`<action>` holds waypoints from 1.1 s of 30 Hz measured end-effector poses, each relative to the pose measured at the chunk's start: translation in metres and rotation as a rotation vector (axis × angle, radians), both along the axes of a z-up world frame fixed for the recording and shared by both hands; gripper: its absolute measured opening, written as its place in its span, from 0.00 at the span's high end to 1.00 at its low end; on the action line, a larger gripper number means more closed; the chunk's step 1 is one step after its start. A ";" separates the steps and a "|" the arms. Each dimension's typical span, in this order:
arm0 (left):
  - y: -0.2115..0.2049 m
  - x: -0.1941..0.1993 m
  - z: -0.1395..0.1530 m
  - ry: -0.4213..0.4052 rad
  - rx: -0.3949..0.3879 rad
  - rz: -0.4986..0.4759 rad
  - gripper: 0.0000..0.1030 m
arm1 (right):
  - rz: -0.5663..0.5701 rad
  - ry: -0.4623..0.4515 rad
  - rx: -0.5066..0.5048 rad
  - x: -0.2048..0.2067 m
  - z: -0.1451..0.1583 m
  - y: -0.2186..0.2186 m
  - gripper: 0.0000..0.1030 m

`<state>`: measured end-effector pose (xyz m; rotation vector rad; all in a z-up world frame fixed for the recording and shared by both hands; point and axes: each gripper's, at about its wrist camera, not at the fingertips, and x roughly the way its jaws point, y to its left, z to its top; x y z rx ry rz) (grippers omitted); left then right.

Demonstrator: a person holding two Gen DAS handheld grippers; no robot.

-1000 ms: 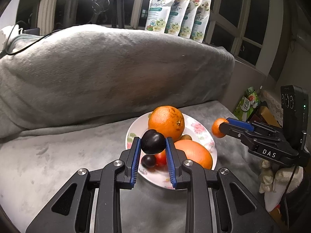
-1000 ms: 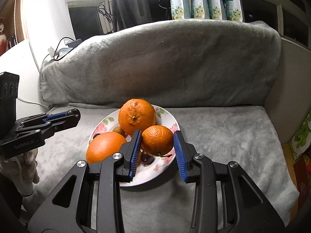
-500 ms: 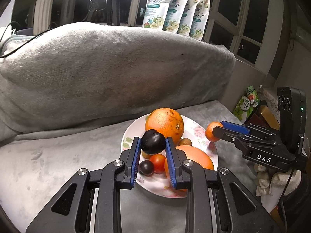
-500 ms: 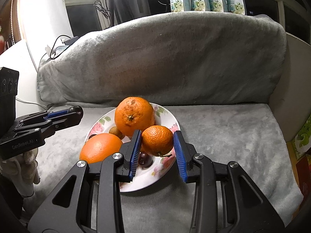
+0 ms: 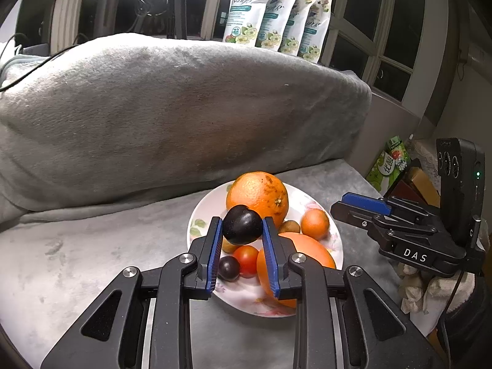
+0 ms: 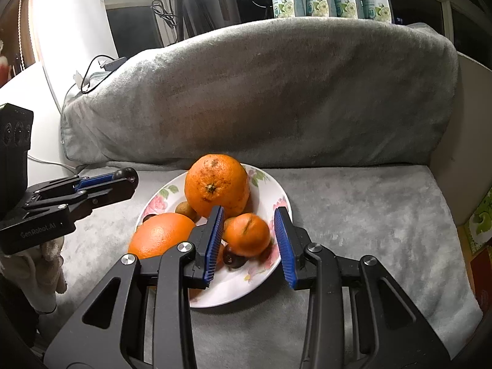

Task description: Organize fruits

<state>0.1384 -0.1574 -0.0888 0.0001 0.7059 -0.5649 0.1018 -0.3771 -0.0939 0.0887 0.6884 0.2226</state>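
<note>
My left gripper [image 5: 242,232] is shut on a dark plum [image 5: 242,224] and holds it above the near left part of a white floral plate [image 5: 196,218]. The plate holds a big orange [image 5: 257,196], a second big orange [image 5: 303,250], a tomato [image 5: 247,258], a small dark plum [image 5: 228,269] and a small brown fruit [image 5: 289,226]. My right gripper [image 6: 250,230] is open over the plate [image 6: 270,190]. A mandarin [image 6: 247,238] lies on the plate between its jaws, free of both pads; it also shows in the left wrist view [image 5: 314,224].
The plate rests on a grey blanket over a sofa seat [image 6: 353,209], with the blanketed backrest [image 5: 172,113] behind. Several refill pouches [image 5: 276,21] stand on the window ledge. Boxes and packets [image 5: 392,160] sit past the seat's right edge.
My right gripper has opened and let go of the mandarin, which now lies on the plate. My left gripper keeps the dark plum and has shifted a little over the plate.
</note>
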 end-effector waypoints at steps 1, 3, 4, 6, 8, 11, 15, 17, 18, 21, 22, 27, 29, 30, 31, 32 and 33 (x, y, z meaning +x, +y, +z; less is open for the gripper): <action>0.000 0.000 0.000 -0.001 0.000 -0.001 0.76 | 0.001 -0.001 -0.002 0.000 0.000 0.000 0.65; -0.001 -0.001 0.000 -0.003 0.001 -0.005 0.76 | 0.002 -0.002 -0.001 0.000 0.001 0.001 0.65; -0.002 -0.001 0.000 -0.004 0.003 -0.007 0.76 | 0.002 -0.003 -0.002 -0.001 0.001 0.001 0.65; -0.002 -0.002 0.000 -0.006 0.003 -0.007 0.75 | 0.000 -0.004 -0.003 -0.001 0.001 0.001 0.65; -0.002 -0.002 0.001 -0.007 0.000 -0.005 0.66 | -0.003 -0.004 -0.001 -0.001 0.002 0.001 0.57; -0.002 -0.003 0.003 -0.015 -0.004 -0.004 0.54 | -0.017 -0.020 0.000 -0.004 0.004 -0.001 0.40; -0.002 -0.004 0.005 -0.023 -0.006 0.000 0.43 | -0.029 -0.025 -0.001 -0.005 0.007 -0.004 0.29; -0.002 -0.004 0.005 -0.024 -0.007 0.000 0.39 | -0.032 -0.031 -0.002 -0.006 0.008 -0.004 0.24; -0.002 -0.004 0.005 -0.024 -0.005 0.002 0.38 | -0.033 -0.034 -0.002 -0.007 0.008 -0.004 0.21; -0.002 -0.005 0.006 -0.028 -0.003 0.005 0.35 | -0.029 -0.034 -0.006 -0.007 0.009 -0.004 0.21; -0.002 -0.005 0.006 -0.028 -0.002 0.005 0.35 | -0.027 -0.032 -0.010 -0.007 0.008 -0.003 0.21; -0.001 -0.007 0.007 -0.030 0.004 0.020 0.26 | -0.017 -0.019 -0.026 -0.007 0.007 0.001 0.20; -0.001 -0.007 0.008 -0.030 0.004 0.025 0.26 | -0.018 -0.018 -0.029 -0.006 0.006 0.002 0.20; 0.000 -0.008 0.008 -0.030 0.004 0.029 0.26 | -0.019 -0.017 -0.030 -0.006 0.006 0.002 0.17; 0.000 -0.008 0.009 -0.030 0.005 0.030 0.25 | -0.022 -0.018 -0.031 -0.006 0.006 0.002 0.14; 0.001 -0.009 0.010 -0.033 0.006 0.032 0.25 | -0.026 -0.021 -0.030 -0.007 0.007 0.001 0.08; 0.001 -0.010 0.011 -0.035 0.007 0.033 0.25 | -0.029 -0.028 -0.027 -0.008 0.007 0.001 0.06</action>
